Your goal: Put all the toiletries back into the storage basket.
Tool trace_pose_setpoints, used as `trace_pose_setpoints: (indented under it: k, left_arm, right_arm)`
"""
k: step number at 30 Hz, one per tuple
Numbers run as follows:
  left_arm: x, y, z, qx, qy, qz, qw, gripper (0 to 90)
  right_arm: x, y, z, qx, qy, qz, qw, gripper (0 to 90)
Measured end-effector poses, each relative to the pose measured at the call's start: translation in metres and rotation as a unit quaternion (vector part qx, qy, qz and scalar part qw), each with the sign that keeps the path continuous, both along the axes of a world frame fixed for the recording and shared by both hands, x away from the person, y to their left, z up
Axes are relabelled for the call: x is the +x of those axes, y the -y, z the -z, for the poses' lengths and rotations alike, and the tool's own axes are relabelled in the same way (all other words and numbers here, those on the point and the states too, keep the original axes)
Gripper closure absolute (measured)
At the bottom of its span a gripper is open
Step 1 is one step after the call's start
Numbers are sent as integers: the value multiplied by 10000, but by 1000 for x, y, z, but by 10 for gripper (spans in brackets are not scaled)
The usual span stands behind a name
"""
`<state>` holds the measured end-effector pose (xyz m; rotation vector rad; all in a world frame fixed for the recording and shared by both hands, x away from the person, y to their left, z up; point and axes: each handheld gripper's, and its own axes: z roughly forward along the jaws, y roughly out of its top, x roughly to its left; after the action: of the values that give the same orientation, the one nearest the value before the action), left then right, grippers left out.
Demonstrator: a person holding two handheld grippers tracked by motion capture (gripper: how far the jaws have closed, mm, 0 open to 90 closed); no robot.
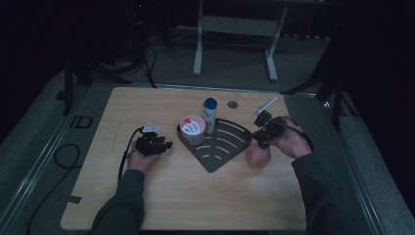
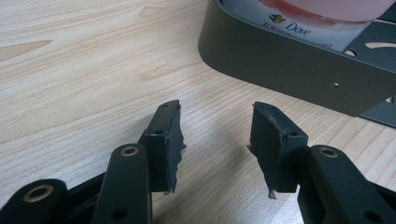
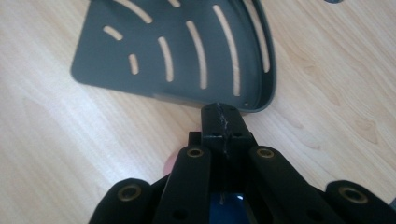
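Beside the dark corner rack [image 2: 280, 60], the left gripper [image 2: 215, 140] has its jaws spread wide, holding nothing. The right gripper [image 3: 223, 122] has its jaws pressed together, empty, above the bench [image 3: 70, 130] at the rack's rim.

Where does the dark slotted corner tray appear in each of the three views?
High view: the slotted corner tray sits at table centre, between the two grippers.
Left gripper view: its rounded outer wall fills the upper right, beyond the open fingers.
Right gripper view: its slotted floor lies at top centre, just past the shut fingers.
Shared landmark: the curved slots.
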<state>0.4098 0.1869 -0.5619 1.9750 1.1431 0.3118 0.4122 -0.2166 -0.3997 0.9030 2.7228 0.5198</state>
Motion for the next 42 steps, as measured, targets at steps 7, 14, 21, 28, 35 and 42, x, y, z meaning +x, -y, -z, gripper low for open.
trace_pose_setpoints:
  k: [7,14,21,28,35,42]
  left_arm:
    - [0,0,0,5,-2,0,10000,529]
    - [0,0,0,-1,-2,-3,10000,529]
    - [0,0,0,-4,-4,-1,10000,529]
    - [0,0,0,-10,-5,-4,10000,528]
    - [0,0,0,-16,-2,-10,10000,528]
    - [0,0,0,-12,-2,-7,10000,528]
  right_arm:
    - [-13,1,-1,134,-48,-149,9998,881]
    - [-18,4,-5,306,120,-50,9994,534]
    - [-16,10,-2,258,311,232,9989,250]
    - [-18,17,8,169,252,235,9993,204]
    - [-16,22,14,161,185,292,9993,202]
    - [-14,24,24,130,84,385,9991,208]
